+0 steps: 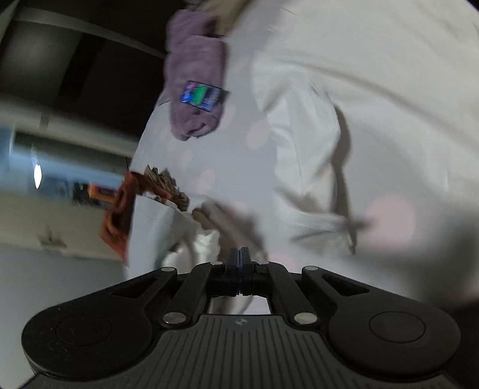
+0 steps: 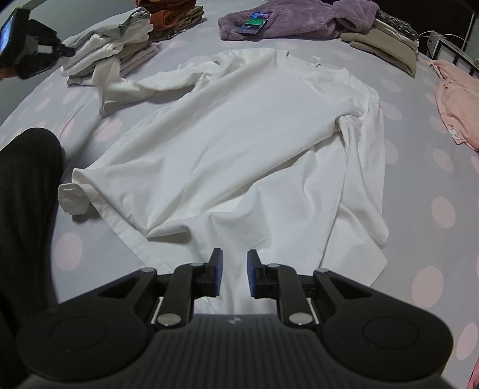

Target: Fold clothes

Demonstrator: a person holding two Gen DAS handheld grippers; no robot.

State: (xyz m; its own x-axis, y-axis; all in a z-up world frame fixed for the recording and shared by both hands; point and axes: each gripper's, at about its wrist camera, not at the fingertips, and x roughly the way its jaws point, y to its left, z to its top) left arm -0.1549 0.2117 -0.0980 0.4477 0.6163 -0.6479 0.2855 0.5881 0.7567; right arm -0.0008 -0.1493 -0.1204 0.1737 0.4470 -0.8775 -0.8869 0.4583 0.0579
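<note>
A white long-sleeved shirt (image 2: 239,134) lies spread flat on the dotted bed sheet (image 2: 434,209), collar at the far end. My right gripper (image 2: 234,269) hovers open over the near hem, with nothing between its blue pads. My left gripper (image 2: 69,51) is at the far left by the shirt's left sleeve (image 2: 134,86). In the blurred left wrist view its jaws (image 1: 241,255) are pressed together, and white sleeve cloth (image 1: 206,242) bunches right under them and hangs behind them. The shirt's body (image 1: 299,119) lies beyond.
A stack of folded clothes (image 2: 125,45) and an orange garment (image 2: 167,15) sit at the far left. A purple fleece (image 2: 293,21) with a small packet (image 2: 254,22) lies at the back, beige clothes (image 2: 386,45) and a pink garment (image 2: 458,104) at right. A person's dark-clad leg (image 2: 27,194) rests at left.
</note>
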